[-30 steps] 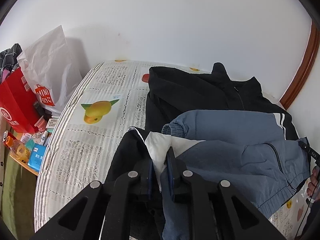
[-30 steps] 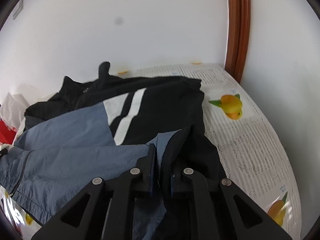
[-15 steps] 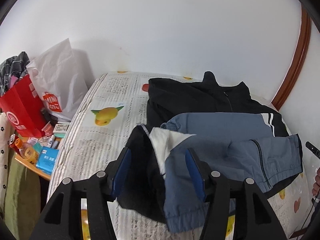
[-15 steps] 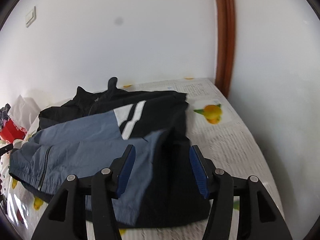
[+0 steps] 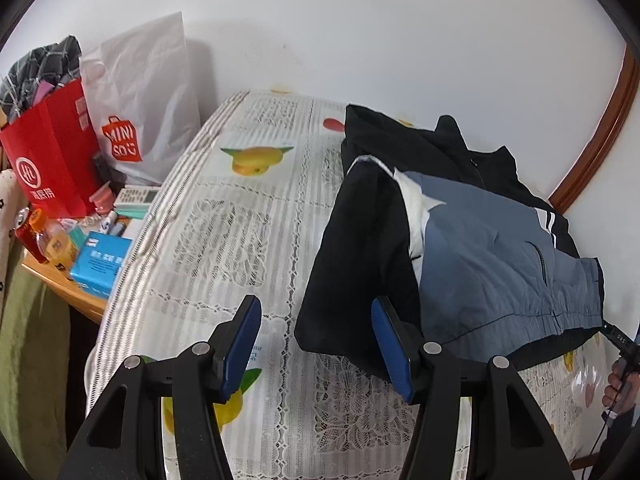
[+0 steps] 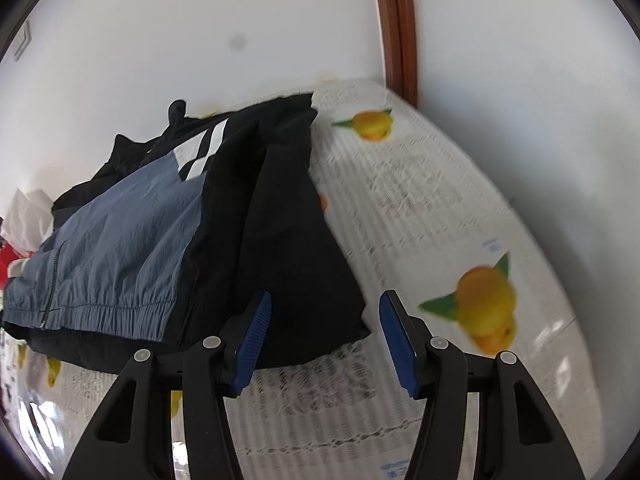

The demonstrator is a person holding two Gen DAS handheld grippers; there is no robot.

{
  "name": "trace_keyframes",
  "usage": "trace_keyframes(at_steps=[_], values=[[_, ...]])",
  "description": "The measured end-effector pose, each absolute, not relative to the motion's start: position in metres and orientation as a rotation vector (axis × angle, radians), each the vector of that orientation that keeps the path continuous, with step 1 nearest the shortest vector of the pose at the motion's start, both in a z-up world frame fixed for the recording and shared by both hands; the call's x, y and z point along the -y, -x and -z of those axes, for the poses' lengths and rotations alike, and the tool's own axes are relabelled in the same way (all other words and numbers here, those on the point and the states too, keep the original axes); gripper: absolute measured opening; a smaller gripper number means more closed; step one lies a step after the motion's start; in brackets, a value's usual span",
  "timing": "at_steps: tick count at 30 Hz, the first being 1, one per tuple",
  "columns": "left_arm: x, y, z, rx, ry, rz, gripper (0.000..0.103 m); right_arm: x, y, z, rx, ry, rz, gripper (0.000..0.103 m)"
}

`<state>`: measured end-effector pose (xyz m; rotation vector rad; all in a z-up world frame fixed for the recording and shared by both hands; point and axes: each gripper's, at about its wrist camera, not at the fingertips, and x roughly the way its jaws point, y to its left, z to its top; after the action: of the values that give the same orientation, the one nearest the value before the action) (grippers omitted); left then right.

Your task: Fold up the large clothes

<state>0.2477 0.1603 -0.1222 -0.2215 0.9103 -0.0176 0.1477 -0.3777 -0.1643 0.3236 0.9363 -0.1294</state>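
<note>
A black and slate-blue jacket [image 5: 472, 240] lies folded on the bed [image 5: 240, 224], which is covered with a white lace-patterned cloth printed with yellow fruit. The jacket sits toward the wall side of the bed, its black collar at the far end near the wall and the blue panel with two white stripes folded on top; a bit of white lining shows at the fold in the left wrist view. The left hand-held gripper [image 5: 316, 340] hangs over the bed cover just beside the jacket's near black corner, its blue pads standing well apart with nothing between them, the right-hand pad close to the fabric edge. The right hand-held gripper [image 6: 324, 336] is likewise spread wide and empty, with the jacket's near black hem seen through the gap between its pads and apart from them; I cannot tell whether its left-hand pad touches the hem. Beside the bed, a low wooden desk [image 5: 76, 296] carries a red paper bag [image 5: 52, 156], a white MINISO bag [image 5: 140, 96], a blue box [image 5: 102, 264] and small bottles. At the far right edge of the left wrist view a person's hand [image 5: 620, 384] grips a dark handle. A brown wooden frame [image 6: 396, 28] runs up the white wall at the bed's corner.
</note>
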Motion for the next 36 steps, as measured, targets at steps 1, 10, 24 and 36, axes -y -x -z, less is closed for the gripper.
trace_keyframes(at_steps=[1,10,24,36], values=[[-0.160,-0.250,0.126,-0.919,0.226,0.026,0.055,0.375,-0.150,0.166,-0.939,-0.324,0.120,0.056],[-0.144,-0.261,0.152,-0.974,0.251,0.103,0.037,0.373,-0.172,0.181,-0.970,-0.303,0.113,0.044],[-0.147,-0.208,0.138,-0.981,0.242,0.107,0.008,0.362,-0.151,0.167,-0.944,-0.290,0.049,0.009],[-0.140,-0.137,0.136,-0.969,0.194,0.089,0.008,0.356,-0.110,0.162,-0.927,-0.254,0.065,0.009]])
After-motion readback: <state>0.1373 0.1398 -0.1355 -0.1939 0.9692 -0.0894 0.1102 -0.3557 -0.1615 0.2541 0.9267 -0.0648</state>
